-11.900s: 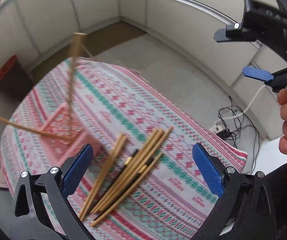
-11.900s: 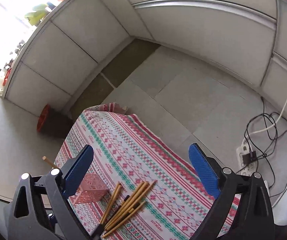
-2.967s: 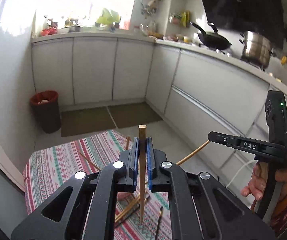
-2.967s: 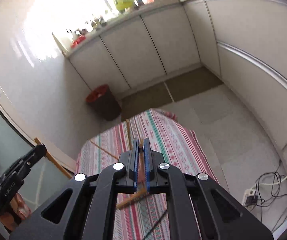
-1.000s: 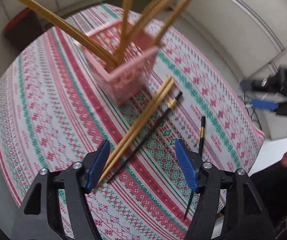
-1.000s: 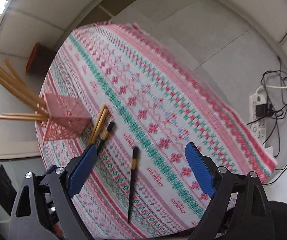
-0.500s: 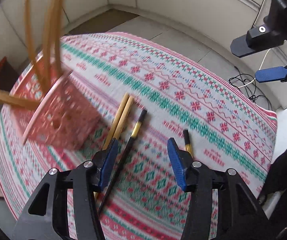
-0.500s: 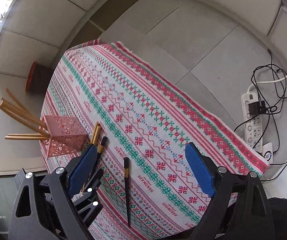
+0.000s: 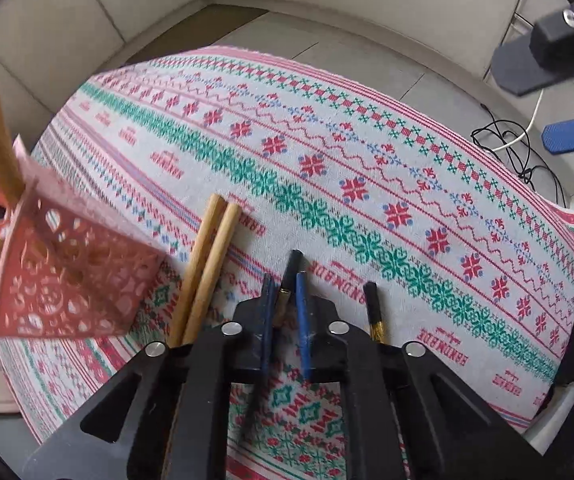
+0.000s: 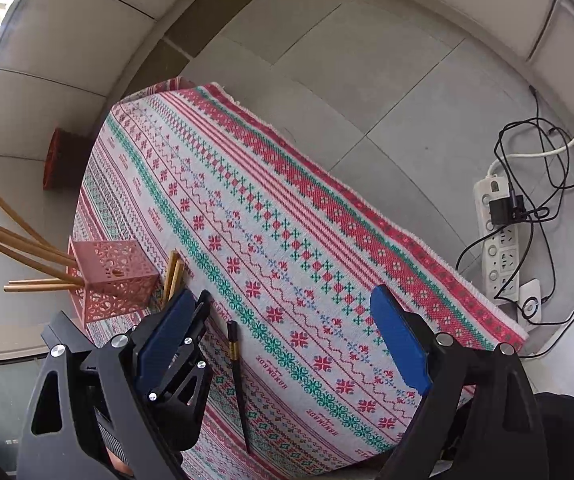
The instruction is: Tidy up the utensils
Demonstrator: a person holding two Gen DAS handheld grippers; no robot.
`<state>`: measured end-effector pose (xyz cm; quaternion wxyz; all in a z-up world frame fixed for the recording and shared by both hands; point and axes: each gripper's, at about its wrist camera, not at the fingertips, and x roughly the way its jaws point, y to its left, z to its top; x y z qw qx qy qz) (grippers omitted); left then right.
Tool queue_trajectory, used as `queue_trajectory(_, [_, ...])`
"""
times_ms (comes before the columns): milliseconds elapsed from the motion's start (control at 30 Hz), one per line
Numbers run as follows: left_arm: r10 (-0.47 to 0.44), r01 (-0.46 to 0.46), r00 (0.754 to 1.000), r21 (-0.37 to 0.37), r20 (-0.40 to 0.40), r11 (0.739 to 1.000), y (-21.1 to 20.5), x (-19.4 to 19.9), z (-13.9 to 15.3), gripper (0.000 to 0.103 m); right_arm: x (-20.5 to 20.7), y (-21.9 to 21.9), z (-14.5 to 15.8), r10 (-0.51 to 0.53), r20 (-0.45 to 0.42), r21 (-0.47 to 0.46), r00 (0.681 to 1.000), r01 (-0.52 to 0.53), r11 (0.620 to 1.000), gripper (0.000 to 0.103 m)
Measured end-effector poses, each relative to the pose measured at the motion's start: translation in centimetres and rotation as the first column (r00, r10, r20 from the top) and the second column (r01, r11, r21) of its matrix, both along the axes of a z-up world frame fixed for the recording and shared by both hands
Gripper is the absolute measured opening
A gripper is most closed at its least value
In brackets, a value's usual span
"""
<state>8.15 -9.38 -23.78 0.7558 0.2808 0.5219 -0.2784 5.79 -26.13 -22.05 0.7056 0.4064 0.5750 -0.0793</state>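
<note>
Your task stood partly done. The pink holder (image 10: 113, 282) sat near the left edge of the surface (image 10: 287, 216), which was covered by a patterned cloth. Several wooden chopsticks (image 10: 27, 248) already stood in the holder, fanning out past that edge.

Four sticks were left lying on the cloth. Two loose wooden sticks (image 9: 207, 264) lay side by side just beside the holder, on its right. A dark chopstick (image 9: 289, 280) with a gold band lay next to them, and a second dark chopstick (image 10: 239, 376) lay a little further right, toward the near edge.

Your left gripper (image 9: 285, 312) pointed steeply down over the first dark chopstick. Its jaws had just been closing and were pressed nearly together, pinching that stick near its thick end. The stick appeared to lie on the cloth, not yet lifted.

Your right gripper (image 10: 291, 344) hung above the near part of the surface with its jaws spread wide and nothing between them. The second dark chopstick lay below it, between the jaws in the view but well under them.

By my reading, you had the pinched stick to carry to the holder, then the other dark one and the wooden pair.
</note>
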Motion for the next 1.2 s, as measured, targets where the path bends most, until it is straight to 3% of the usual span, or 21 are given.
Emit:
queue_trajectory(167, [0.087,-0.087,0.995,-0.007,-0.045,0.996,3.3,-0.3,0.6,0.006,0.3,2.4,-0.7,0.076,-0.024,-0.06,0.997,-0.077,0.995,0.087])
queue_trajectory(300, [0.148,-0.149,0.988,-0.019,-0.036,0.989,6.3,-1.0,2.6,0.006,0.7,5.8,-2.1,0.178,-0.064,-0.094,0.982,-0.183,0.979,0.087])
queue_trajectory(433, [0.174,-0.174,0.985,-0.064,-0.004,0.983,8.6,-1.9,4.9,0.006,1.1,10.0,-3.3,0.285,-0.095,-0.164,0.954,-0.298,0.94,0.087])
queue_trajectory(567, [0.191,-0.189,0.981,-0.089,0.022,0.978,9.9,-2.4,6.5,0.006,1.3,13.1,-5.1,0.352,-0.137,-0.165,0.926,-0.371,0.914,0.086])
queue_trajectory(700, [0.202,-0.197,0.978,-0.096,0.044,0.976,10.3,-2.7,7.2,0.006,1.1,15.6,-4.7,0.362,-0.128,-0.301,0.923,-0.384,0.873,0.084])
queue_trajectory(767, [0.209,-0.204,0.976,-0.097,0.053,0.974,10.3,-2.9,7.3,0.006,0.8,16.2,-4.4,0.362,-0.125,-0.358,0.924,-0.382,0.852,0.072])
queue_trajectory(833, [0.215,-0.209,0.975,-0.103,0.061,0.973,10.5,-3.0,7.9,0.006,0.7,16.9,-3.8,0.377,-0.108,-0.406,0.92,-0.387,0.828,0.025])
queue_trajectory(867, [0.216,-0.209,0.974,-0.107,0.065,0.972,10.5,-2.9,8.1,0.006,0.8,16.9,-3.8,0.396,-0.097,-0.391,0.913,-0.401,0.828,0.015])
queue_trajectory(1033, [0.198,-0.185,0.976,-0.139,0.087,0.973,9.8,-3.5,9.0,0.006,0.6,16.3,-3.1,0.401,-0.07,-0.354,0.913,-0.399,0.846,0.007])
queue_trajectory(1200, [0.186,-0.16,0.977,-0.228,0.101,0.961,9.7,-4.5,11.9,0.006,-0.8,14.7,0.6,0.399,0.034,-0.384,0.916,-0.357,0.852,0.007])
